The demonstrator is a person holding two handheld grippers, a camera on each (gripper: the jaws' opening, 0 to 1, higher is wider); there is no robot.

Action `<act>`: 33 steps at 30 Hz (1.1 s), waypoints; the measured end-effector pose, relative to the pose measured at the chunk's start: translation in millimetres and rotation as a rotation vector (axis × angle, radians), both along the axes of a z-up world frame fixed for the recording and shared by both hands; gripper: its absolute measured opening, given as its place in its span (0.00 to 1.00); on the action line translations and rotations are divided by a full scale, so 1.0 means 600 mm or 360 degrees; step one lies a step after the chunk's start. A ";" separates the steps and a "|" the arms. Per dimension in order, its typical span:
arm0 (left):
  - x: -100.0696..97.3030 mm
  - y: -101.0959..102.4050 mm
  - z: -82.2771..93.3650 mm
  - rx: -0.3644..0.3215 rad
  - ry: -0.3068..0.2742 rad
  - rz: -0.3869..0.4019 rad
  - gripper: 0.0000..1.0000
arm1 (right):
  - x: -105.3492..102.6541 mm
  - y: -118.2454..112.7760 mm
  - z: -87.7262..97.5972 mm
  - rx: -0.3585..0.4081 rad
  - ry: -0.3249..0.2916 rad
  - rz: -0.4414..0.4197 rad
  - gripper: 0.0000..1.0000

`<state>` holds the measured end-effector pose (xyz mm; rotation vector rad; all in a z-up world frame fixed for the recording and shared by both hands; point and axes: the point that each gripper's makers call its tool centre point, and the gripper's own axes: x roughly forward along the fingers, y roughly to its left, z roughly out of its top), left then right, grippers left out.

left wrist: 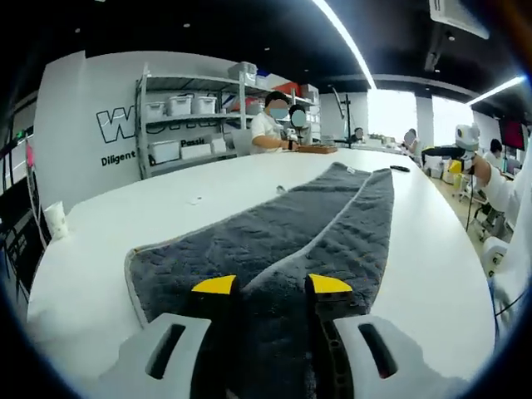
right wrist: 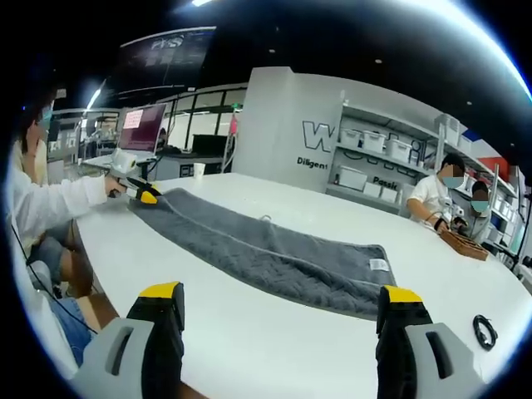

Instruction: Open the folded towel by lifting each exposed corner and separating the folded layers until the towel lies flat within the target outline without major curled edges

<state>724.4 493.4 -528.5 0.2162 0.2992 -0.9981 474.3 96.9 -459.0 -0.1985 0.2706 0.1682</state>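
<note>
With the long grey quilted towel pinched at six o'clock by the left hand-held gripper while the right hand-held gripper is held wide open and empty, the upper layer could be dragged off the white desk if pulled too hard.

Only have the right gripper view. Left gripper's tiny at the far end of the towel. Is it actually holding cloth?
Observer: Yes. In the left gripper view the towel bunches up between the jaws of the left gripper and fills the gap.
Operator: Folded at that end?
Observer: Looks so. A layer edge runs lengthwise from the jaws toward the far end, with a strip lying on its right.
Operator: Corner beside the jaws curled?
Observer: No. The corner left of the jaws lies flat on the table, its light trim showing.
</note>
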 end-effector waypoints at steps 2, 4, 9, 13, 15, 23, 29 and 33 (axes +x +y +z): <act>-0.003 0.000 -0.003 -0.0003 0.0028 -0.0011 0.23 | 0.000 -0.003 0.000 0.0001 -0.0001 -0.0003 0.97; -0.009 0.000 -0.002 0.0005 0.0033 -0.0026 0.17 | -0.001 -0.005 0.002 0.0007 -0.0005 -0.0009 0.97; -0.028 0.002 0.012 0.0047 -0.0057 -0.0084 0.07 | -0.005 -0.009 -0.001 0.0008 -0.0001 -0.0019 0.96; -0.064 -0.001 0.031 0.0052 -0.0155 -0.0120 0.06 | -0.007 -0.012 -0.001 0.0012 0.0000 -0.0024 0.96; -0.087 -0.004 0.046 0.0043 -0.0235 -0.0136 0.06 | -0.009 -0.014 0.000 0.0014 -0.0007 -0.0028 0.96; -0.187 0.010 0.054 0.0049 -0.0409 -0.0214 0.06 | -0.014 -0.022 0.006 0.0024 -0.0030 -0.0044 0.96; -0.231 0.031 0.025 0.0121 -0.0421 -0.0266 0.06 | -0.015 -0.024 0.006 0.0032 -0.0034 -0.0050 0.96; -0.244 0.046 -0.005 0.0186 -0.0382 -0.0255 0.06 | -0.014 -0.022 0.003 0.0030 -0.0027 -0.0045 0.95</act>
